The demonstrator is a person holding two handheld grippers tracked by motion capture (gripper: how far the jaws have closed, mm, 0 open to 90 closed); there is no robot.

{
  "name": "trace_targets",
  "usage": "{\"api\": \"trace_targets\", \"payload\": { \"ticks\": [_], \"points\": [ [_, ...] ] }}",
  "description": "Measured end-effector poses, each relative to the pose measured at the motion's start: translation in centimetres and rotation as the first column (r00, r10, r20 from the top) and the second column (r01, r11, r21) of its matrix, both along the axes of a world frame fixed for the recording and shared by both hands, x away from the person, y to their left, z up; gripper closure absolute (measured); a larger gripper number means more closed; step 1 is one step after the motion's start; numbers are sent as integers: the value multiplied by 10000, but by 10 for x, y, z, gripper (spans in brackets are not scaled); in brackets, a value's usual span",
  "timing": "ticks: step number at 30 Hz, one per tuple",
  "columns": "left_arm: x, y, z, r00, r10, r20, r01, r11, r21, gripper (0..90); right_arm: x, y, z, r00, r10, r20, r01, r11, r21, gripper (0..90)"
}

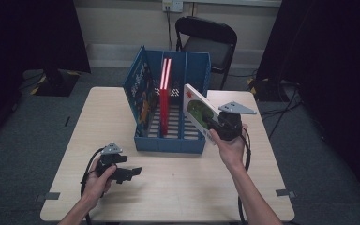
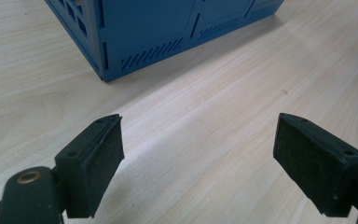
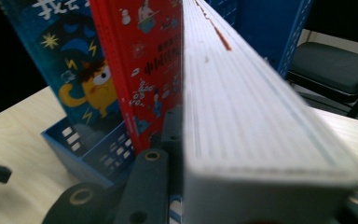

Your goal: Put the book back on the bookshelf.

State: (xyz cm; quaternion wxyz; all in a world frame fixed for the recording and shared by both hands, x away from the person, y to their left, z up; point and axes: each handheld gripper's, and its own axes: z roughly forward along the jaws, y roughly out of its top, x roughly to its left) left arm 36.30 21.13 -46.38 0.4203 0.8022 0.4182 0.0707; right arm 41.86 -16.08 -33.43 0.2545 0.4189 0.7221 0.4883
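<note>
Left hand [image 1: 96, 180] rests low on the pale wood-grain laminate counter [image 1: 178, 187], forearm coming in from the bottom edge. The left gripper [image 1: 130, 172] lies near level and points toward the right. In the left gripper view its two black, matte, wedge-shaped pads [image 2: 95, 163] stand wide apart over bare counter, with nothing between them.

Mid-counter stands the blue plastic slotted file rack [image 1: 168, 140], open at the top, with vent slits in its end wall. A blue picture book with a yellow cartoon figure [image 1: 140, 91] leans in its left compartment. White Chinese characters on its cover are cut off and not readable. A red hardcover book [image 1: 164, 101] stands upright in the next compartment; its small cover print is too blurred to read.

Right hand [image 1: 232, 143] is raised just beside the rack's right front corner, wrist bent up. The right gripper [image 1: 214, 125] is clamped on the thick white-paged book with a green cover picture [image 1: 198, 108], held tilted above the counter, against the rack's right side. The right gripper view shows its page edges [image 3: 242, 107] as fine ribbed layers.
</note>
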Motion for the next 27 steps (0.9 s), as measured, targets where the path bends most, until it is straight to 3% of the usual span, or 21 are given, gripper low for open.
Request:
{"api": "trace_targets", "payload": {
  "ticks": [10,27],
  "points": [
    [1,1,0,10000,52,-45,-52,10000,13,157,16,12,3,9969,-673,399,679,9976,-135,764],
    [1,2,-1,9999,114,-103,-114,9999,-5,157,43,27,-12,9874,-1582,66,1583,9866,-406,764]
  ]
}}
